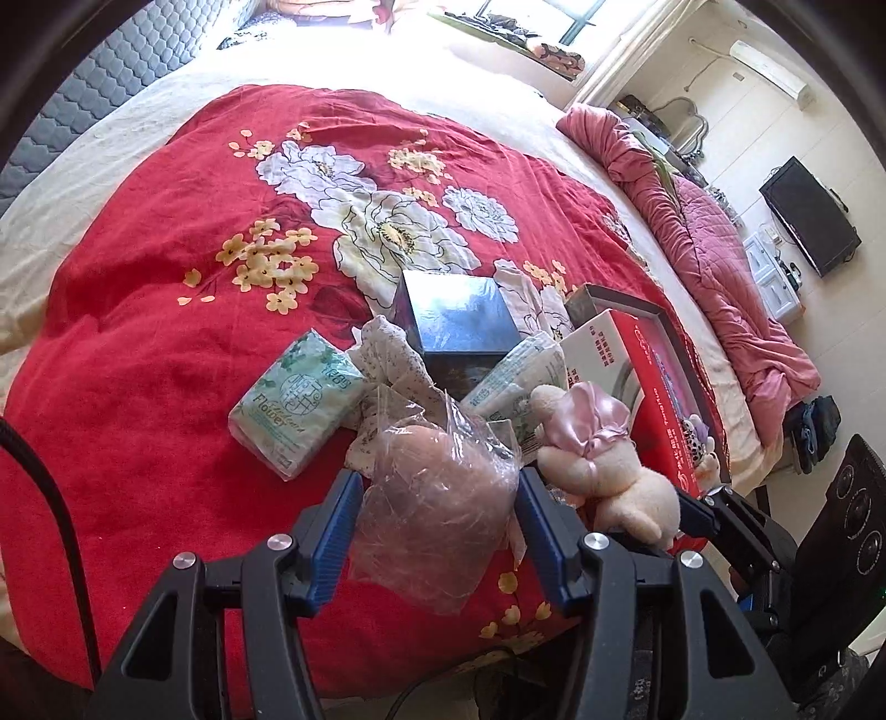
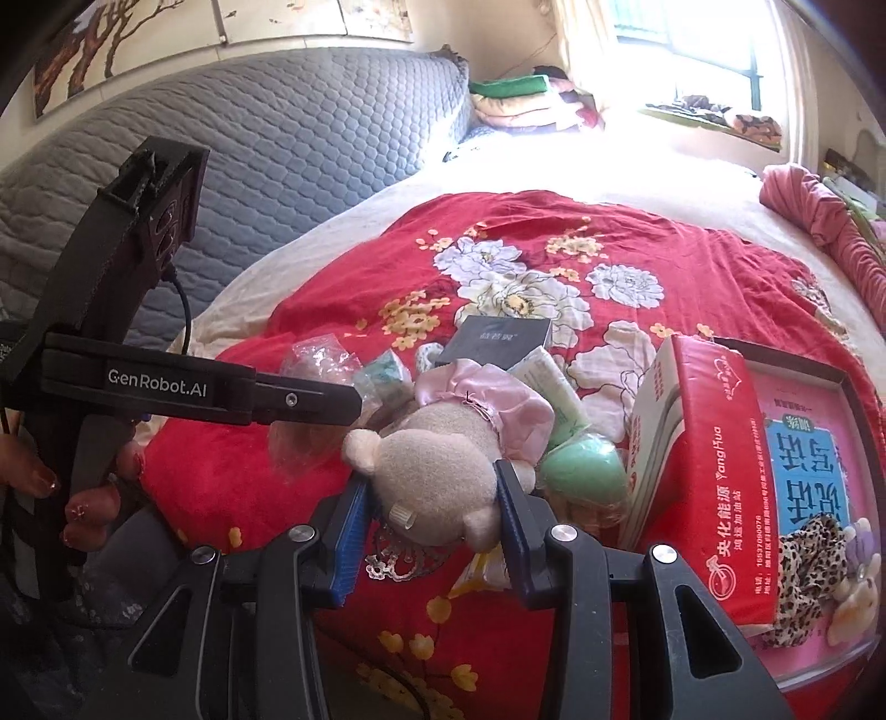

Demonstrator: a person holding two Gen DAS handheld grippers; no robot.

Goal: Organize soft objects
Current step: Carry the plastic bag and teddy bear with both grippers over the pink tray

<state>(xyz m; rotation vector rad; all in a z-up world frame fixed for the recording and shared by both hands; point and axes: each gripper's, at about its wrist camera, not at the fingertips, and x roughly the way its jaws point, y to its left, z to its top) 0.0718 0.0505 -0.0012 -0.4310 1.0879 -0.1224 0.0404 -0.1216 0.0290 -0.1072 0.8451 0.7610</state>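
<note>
Strong daylight pours in from the window (image 2: 692, 50), burning the far bed sheet (image 2: 637, 160) to pure white glare. The red quilt (image 1: 166, 277) stays sharp and saturated. Both fisheye views bend heavily, with dark vignetted corners.

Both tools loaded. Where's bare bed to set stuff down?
Free: red floral quilt left of the tissue pack, and the cream sheet beyond it. Crowded: the dark box, red carton and plush toy cluster.
</note>
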